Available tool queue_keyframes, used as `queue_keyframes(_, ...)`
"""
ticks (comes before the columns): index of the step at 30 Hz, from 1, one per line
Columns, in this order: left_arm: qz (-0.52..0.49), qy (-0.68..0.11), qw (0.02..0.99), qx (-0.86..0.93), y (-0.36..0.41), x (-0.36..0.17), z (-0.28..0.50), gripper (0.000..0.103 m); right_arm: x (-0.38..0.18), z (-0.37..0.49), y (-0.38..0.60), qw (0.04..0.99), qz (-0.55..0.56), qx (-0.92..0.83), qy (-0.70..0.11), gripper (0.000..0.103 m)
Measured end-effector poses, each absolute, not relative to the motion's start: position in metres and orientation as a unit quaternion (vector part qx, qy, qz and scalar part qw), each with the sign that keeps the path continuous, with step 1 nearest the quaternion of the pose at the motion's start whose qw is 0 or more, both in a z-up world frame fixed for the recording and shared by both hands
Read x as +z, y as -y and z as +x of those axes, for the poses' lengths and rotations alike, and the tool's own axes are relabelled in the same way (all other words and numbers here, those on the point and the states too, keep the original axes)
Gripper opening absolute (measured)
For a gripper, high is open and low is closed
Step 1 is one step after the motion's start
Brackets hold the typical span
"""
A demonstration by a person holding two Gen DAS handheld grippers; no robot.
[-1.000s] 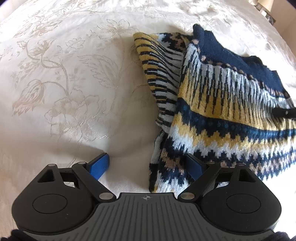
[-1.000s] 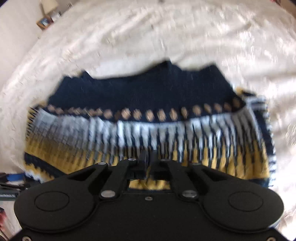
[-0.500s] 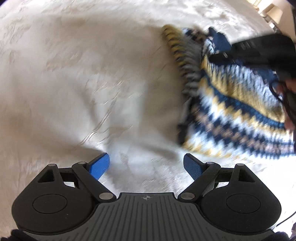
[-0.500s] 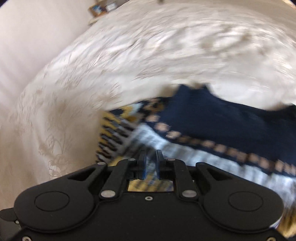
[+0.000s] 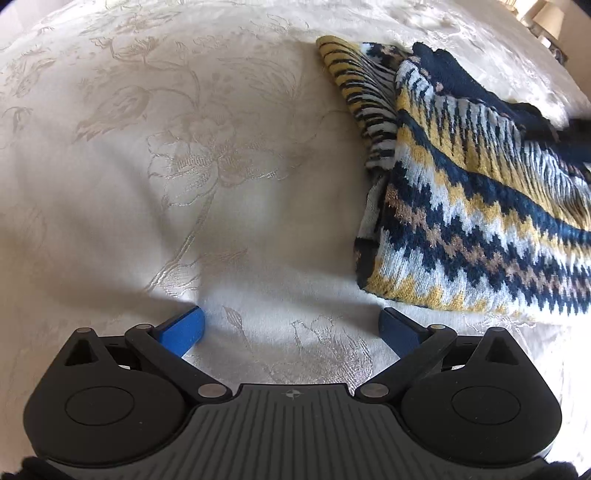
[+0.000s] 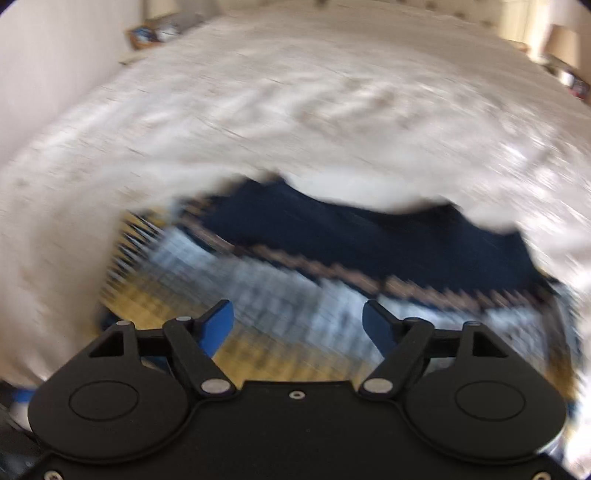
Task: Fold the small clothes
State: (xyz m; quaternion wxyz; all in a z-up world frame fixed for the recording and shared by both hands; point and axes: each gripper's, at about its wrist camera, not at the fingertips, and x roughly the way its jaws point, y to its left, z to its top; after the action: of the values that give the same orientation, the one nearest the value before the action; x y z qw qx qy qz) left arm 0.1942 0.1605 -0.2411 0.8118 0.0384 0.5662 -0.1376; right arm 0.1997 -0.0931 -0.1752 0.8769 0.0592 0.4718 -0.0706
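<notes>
A folded knitted sweater (image 5: 472, 192) in navy, yellow and white zigzag bands lies on the cream bedspread (image 5: 184, 166), at the right of the left wrist view. My left gripper (image 5: 291, 328) is open and empty, just left of the sweater's near corner, over bare bedspread. In the blurred right wrist view the sweater (image 6: 332, 258) lies just ahead, navy part farthest. My right gripper (image 6: 297, 325) is open and empty directly above it.
The bedspread (image 6: 295, 110) has a woven flower pattern and stretches wide on all sides. A lamp (image 6: 561, 44) stands beyond the bed at the far right, and a small shelf (image 6: 155, 33) with items at the far left by the wall.
My right gripper has opened and let go of the sweater, which now lies flat. My left gripper stayed open and moved off the sweater's edge onto bare bedspread.
</notes>
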Motion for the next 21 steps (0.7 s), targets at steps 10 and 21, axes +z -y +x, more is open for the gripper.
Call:
queue_keyframes(10, 0.033, -0.567, 0.81, -0.143, -0.169, -0.236, 0.182, 0.102, -0.208, 0.103, 0.126, 0.845, 0.034, -0.123, -0.519, 0.1)
queue_keyframes(21, -0.033, -0.567, 0.816, -0.111, -0.16, -0.184, 0.157, 0.086, -0.202, 0.055, 0.16, 0.855, 0.092, -0.065, -0.505, 0.102)
